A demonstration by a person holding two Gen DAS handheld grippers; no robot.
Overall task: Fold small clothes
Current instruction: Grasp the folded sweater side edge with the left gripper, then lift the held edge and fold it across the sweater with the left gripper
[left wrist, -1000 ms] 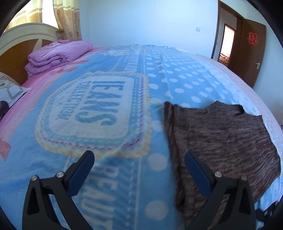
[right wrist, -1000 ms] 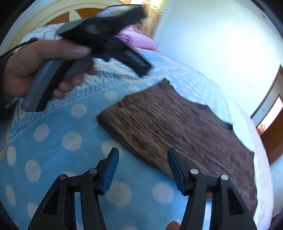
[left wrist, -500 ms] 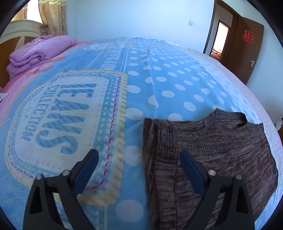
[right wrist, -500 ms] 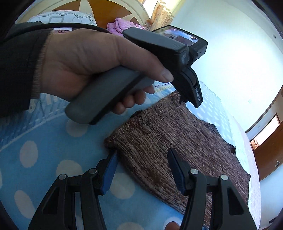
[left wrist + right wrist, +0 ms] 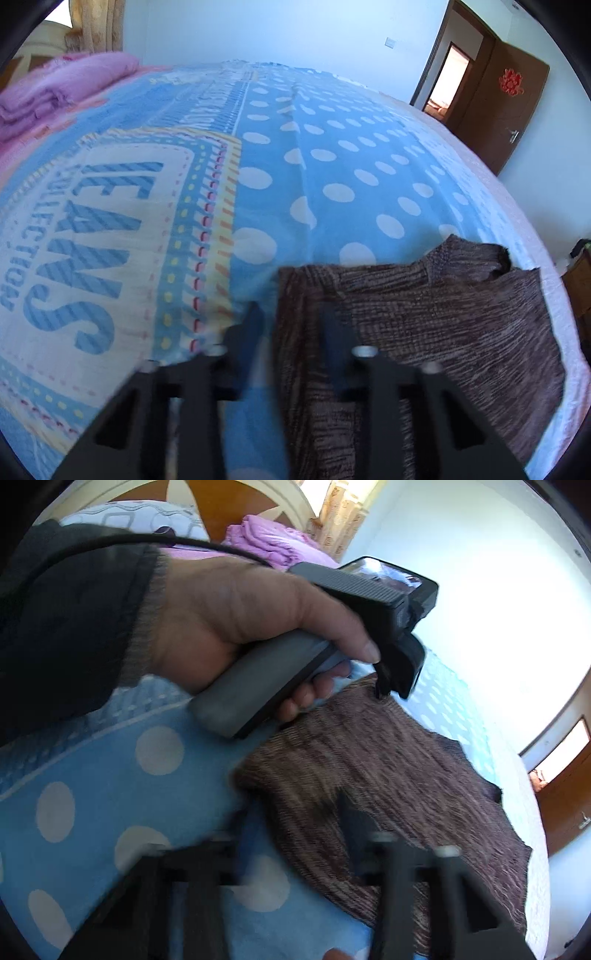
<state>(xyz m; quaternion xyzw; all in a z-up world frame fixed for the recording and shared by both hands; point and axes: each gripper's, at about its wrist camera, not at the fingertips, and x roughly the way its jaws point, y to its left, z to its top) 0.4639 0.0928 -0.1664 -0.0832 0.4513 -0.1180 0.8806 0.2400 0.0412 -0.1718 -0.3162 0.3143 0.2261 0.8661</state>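
Where it lies flat, brown knit sweater (image 5: 424, 332) w/ streaky marl.

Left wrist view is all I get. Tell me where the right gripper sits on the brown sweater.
Observer: The right gripper straddles the near corner of the brown sweater, with one finger over the blue blanket and the other over the knit.
Operator: Report its jaws.
Observer: They are blurred, but a gap shows between them, with the sweater's edge in it.
Operator: Now describe my left gripper from outside.
Observer: The left gripper points its tips down at the sweater's edge, farther along the same side.
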